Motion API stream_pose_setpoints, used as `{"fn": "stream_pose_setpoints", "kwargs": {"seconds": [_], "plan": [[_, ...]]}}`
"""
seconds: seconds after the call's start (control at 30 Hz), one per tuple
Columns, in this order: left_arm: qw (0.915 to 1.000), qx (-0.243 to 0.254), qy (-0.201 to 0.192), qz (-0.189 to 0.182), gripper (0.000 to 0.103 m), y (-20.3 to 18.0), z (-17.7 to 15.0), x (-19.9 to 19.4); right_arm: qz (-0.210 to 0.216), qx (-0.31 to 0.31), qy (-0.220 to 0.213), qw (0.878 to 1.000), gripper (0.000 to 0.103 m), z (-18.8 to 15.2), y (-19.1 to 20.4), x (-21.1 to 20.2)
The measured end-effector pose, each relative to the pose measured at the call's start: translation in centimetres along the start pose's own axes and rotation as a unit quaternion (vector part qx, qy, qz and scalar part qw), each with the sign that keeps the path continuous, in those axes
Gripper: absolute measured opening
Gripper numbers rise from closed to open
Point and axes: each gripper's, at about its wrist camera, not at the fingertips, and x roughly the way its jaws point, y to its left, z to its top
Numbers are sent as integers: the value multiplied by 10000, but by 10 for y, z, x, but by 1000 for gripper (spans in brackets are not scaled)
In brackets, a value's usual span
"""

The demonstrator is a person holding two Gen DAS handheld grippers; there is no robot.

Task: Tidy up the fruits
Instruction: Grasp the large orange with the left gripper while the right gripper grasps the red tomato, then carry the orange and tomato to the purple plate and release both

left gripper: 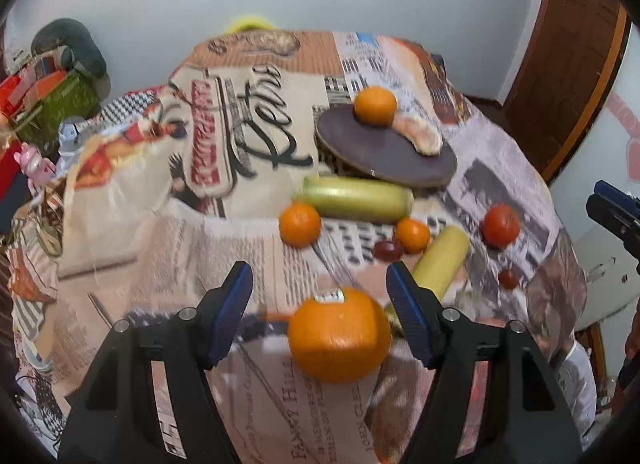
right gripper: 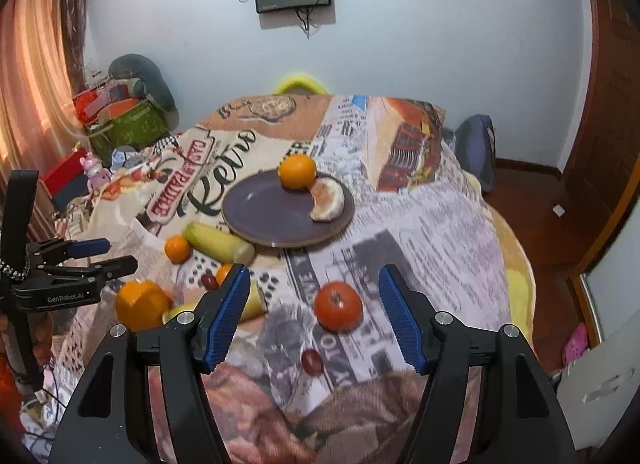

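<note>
Nearest the cameras, both hand-held grippers are standing with jaws spread wide and gripping nothing. The left gripper point(left gripper: 320, 300) is bracketing a large stickered orange point(left gripper: 339, 334) that is lying on the printed tablecloth point(left gripper: 248, 384), the fruit sitting closer to the right-hand finger; whether either pad is touching it cannot be told. The right gripper point(right gripper: 314, 304) is framing a tomato point(right gripper: 338, 306), with a small dark grape point(right gripper: 312, 362) lying just before it.

Farther out, loose fruit is crowding the middle of the cloth — a short banana piece point(left gripper: 440, 260), a small orange point(left gripper: 413, 235) touching dark grapes point(left gripper: 387, 251), a mid-sized orange point(left gripper: 300, 223) and a longer greenish banana point(left gripper: 356, 199) whose far side is lying against the plate's near rim.

Farthest, the dark plate point(right gripper: 260, 219) is carrying an orange point(right gripper: 297, 171) and a peeled citrus piece point(right gripper: 328, 199). Judged from this, the sorting is at an early stage: two items are on the plate, and about eight are waiting on the cloth.

Room for moving: the plate's left half is bare and is offering a landing area. The table edge is falling away just right of the tomato, and the cloth is hanging over it, so anything rolling rightward is likely to be lost to the floor.
</note>
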Motion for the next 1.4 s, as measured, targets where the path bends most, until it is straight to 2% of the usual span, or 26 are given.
{"fn": "stream_pose_setpoints", "kwargs": {"seconds": [0.33, 0.63, 1.0, 1.3, 1.37, 1.4], "plan": [[9984, -37, 530, -194, 72, -7, -24, 32, 2, 95, 299, 9995, 64, -19, -6, 13], [9976, -201, 557, -371, 69, -1, -26, 32, 35, 131, 552, 9984, 64, -26, -9, 33], [9996, -198, 122, -157, 69, 7, -4, 17, 37, 185, 875, 9960, 64, -25, -21, 72], [9996, -142, 52, -230, 69, 3, 7, 22, 184, 401, 1153, 9924, 63, -26, -32, 104], [9996, -149, 50, -250, 69, 3, 7, 23, 221, 420, 1171, 9920, 60, -27, -33, 107], [9995, -152, 51, -258, 69, 3, 8, 24, 236, 402, 1193, 9918, 54, -28, -33, 108]]}}
